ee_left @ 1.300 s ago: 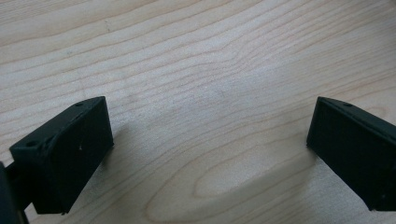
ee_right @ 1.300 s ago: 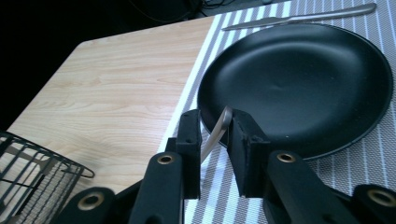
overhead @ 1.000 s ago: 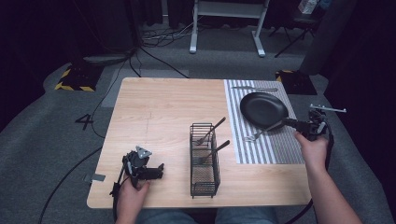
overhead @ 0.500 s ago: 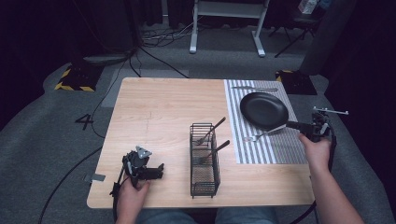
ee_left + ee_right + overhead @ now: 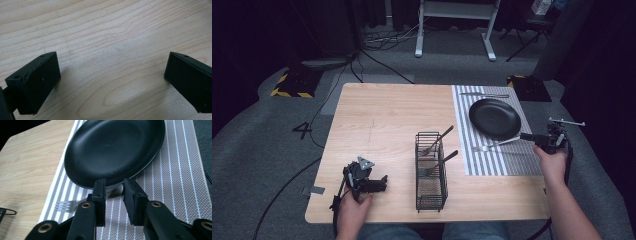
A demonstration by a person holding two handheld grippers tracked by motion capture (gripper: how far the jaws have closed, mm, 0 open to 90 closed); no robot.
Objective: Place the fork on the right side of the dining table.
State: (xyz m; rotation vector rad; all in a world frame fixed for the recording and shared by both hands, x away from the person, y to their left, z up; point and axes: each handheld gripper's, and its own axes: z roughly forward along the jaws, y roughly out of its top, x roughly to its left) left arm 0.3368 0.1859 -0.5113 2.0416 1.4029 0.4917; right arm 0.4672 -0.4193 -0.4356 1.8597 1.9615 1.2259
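Observation:
A silver fork [image 5: 497, 144] lies slanted on the striped placemat [image 5: 492, 162], just in front of a black plate [image 5: 494, 118]. My right gripper [image 5: 526, 136] reaches in from the table's right edge, shut on the handle end. In the right gripper view the handle crosses between the pads of that gripper [image 5: 113, 182], and the tines [image 5: 66, 206] rest on the mat at the left, under the plate [image 5: 112, 147] rim. My left gripper [image 5: 382, 182] rests on the wood at the front left. Its jaws stand wide open over bare table [image 5: 112, 67].
A black wire caddy [image 5: 431, 170] stands at the table's middle front with two utensils leaning in it. Another piece of cutlery [image 5: 484, 95] lies across the far end of the placemat. Cables and a stand's legs are on the floor beyond the table.
My right gripper has sunk a little toward the mat, lowering the fork's handle end while the tines stayed put. The left gripper has not moved.

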